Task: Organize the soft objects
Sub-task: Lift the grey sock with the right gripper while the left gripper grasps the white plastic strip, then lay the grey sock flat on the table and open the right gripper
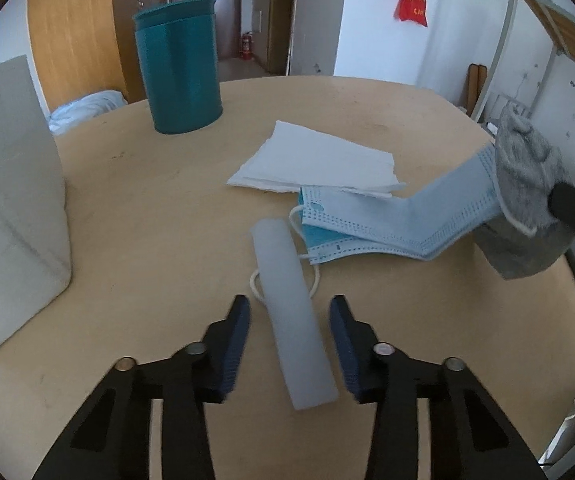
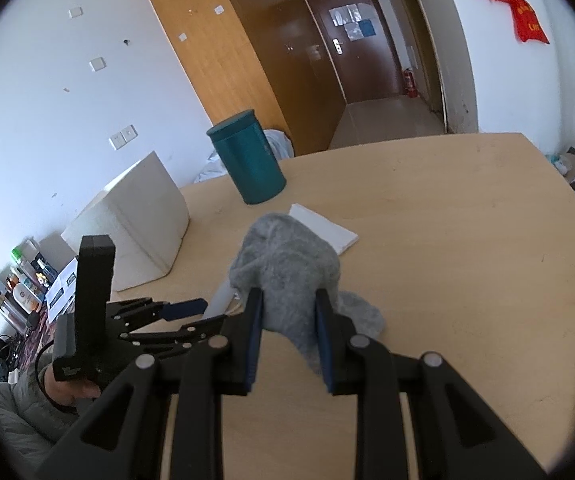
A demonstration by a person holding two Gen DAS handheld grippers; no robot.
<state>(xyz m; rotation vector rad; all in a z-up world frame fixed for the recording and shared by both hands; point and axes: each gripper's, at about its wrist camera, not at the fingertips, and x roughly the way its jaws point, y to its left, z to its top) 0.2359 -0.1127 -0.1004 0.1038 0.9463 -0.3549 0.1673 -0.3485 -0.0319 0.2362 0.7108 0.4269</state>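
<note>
A pale translucent soft strip [image 1: 291,316] lies on the wooden table [image 1: 147,208], running between the fingers of my open left gripper [image 1: 289,312] without being clamped. Blue face masks [image 1: 383,220] lie beyond it, partly under white tissues [image 1: 319,160]. My right gripper [image 2: 289,312] is shut on a grey knitted sock [image 2: 287,264], held above the table; the sock also shows at the right edge of the left wrist view [image 1: 527,184], where it lifts one end of a mask. The left gripper shows in the right wrist view [image 2: 183,310].
A teal cylindrical container [image 1: 177,68] stands at the back of the table, also in the right wrist view [image 2: 249,162]. A large white foam block [image 1: 7,200] stands at the left, also in the right wrist view [image 2: 135,216]. A bed frame [image 1: 547,40] is beyond the right edge.
</note>
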